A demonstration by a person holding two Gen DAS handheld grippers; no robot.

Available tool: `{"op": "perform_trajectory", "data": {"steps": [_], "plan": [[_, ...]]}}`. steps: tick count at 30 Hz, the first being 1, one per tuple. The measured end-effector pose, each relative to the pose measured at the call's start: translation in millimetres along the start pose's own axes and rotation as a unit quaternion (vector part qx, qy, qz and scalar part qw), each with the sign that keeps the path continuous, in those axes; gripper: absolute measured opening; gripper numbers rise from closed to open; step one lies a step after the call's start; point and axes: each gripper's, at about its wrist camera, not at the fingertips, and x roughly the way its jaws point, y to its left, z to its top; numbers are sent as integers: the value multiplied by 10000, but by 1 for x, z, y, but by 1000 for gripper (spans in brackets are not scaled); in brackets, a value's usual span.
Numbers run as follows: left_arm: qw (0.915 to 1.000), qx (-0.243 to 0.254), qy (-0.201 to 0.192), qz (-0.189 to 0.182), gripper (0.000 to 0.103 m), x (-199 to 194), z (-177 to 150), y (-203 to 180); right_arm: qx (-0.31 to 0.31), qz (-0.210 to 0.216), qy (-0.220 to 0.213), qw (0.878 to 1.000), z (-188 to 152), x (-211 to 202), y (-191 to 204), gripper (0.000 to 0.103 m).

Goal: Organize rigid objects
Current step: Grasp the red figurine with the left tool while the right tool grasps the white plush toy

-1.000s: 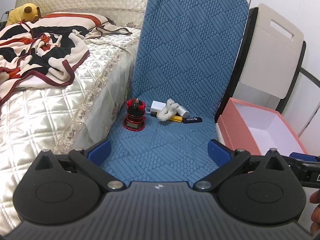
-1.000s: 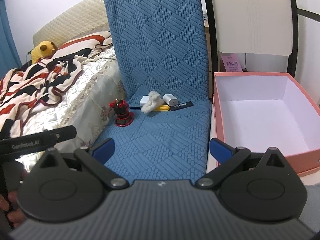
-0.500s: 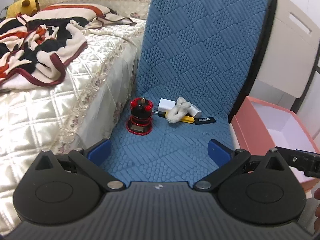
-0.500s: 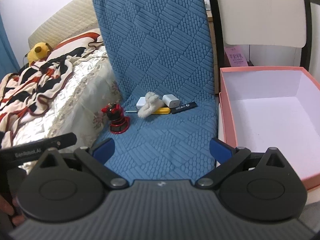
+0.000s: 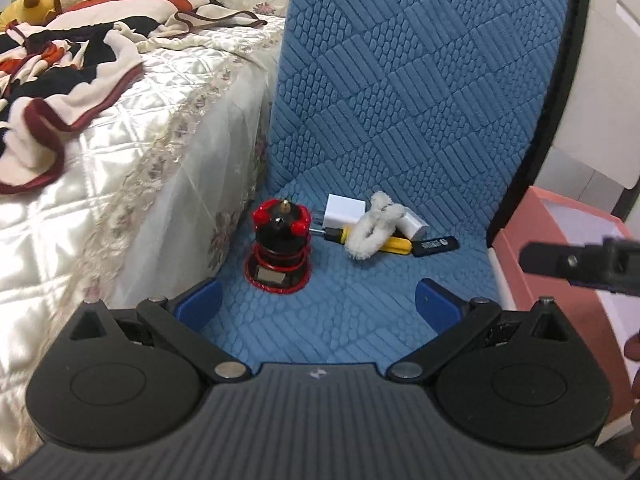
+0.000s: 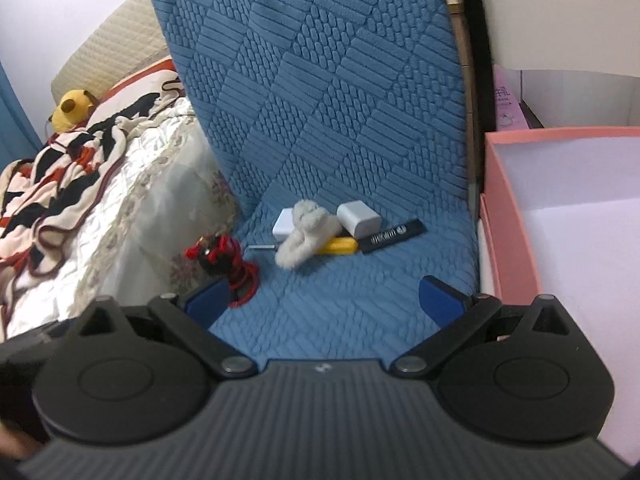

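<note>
On the blue quilted seat (image 5: 352, 320) lie a red-and-black round gadget (image 5: 280, 252), two white chargers (image 5: 344, 212) (image 6: 358, 220), a yellow-handled screwdriver (image 5: 394, 244), a black USB stick (image 5: 434, 246) and a fluffy white item (image 5: 372, 232) draped over them. My left gripper (image 5: 318, 304) hovers open just in front of the red gadget, holding nothing. My right gripper (image 6: 324, 300) is open too, a little short of the pile (image 6: 308, 232), with the red gadget (image 6: 224, 256) beside its left finger. A pink box (image 6: 508, 248) with a white inside stands at the right.
A bed (image 5: 120, 140) with a quilted cover and a striped blanket borders the seat on the left. The tall blue backrest (image 5: 400, 80) rises behind the objects. The other gripper's black body (image 5: 580, 264) crosses the pink box (image 5: 556, 280) in the left wrist view.
Both grippers have moved forward and lower toward the objects on the seat, which look larger now. Both stay open. Nothing on the seat has shifted.
</note>
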Motion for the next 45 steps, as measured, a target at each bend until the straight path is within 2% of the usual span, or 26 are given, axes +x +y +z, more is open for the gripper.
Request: {"op": "perform_trajectory", "data": {"steps": [10, 16, 22, 27, 29, 30, 38, 42, 43, 45], "plan": [[9998, -92, 152, 13, 103, 63, 22, 10, 39, 161, -127, 9998, 30, 67, -3, 103], [9998, -41, 211, 6, 103, 94, 28, 7, 7, 58, -123, 9999, 42, 104, -15, 103], [9994, 103, 262, 183, 103, 124, 31, 6, -229, -16, 5, 9997, 49, 136, -20, 102], [9985, 301, 199, 416, 103, 137, 32, 7, -479, 80, 138, 9987, 46, 156, -17, 89], [9986, 279, 202, 394, 103, 141, 33, 11, -536, 181, 222, 9982, 44, 162, -14, 77], [9987, 275, 206, 377, 103, 143, 33, 12, -535, 229, 264, 9980, 43, 166, -14, 76], [9988, 97, 291, 376, 92, 155, 33, 21, -630, 561, 375, 9957, 41, 183, 1, 60], [9991, -69, 303, 274, 86, 158, 32, 24, -719, 537, 461, 9949, 40, 192, 6, 55], [9992, -71, 282, 273, 84, 158, 33, 23, -746, 494, 486, 9948, 40, 194, 7, 49], [9991, -107, 260, 328, 81, 158, 34, 23, -821, 440, 488, 9945, 41, 197, 10, 44]]}}
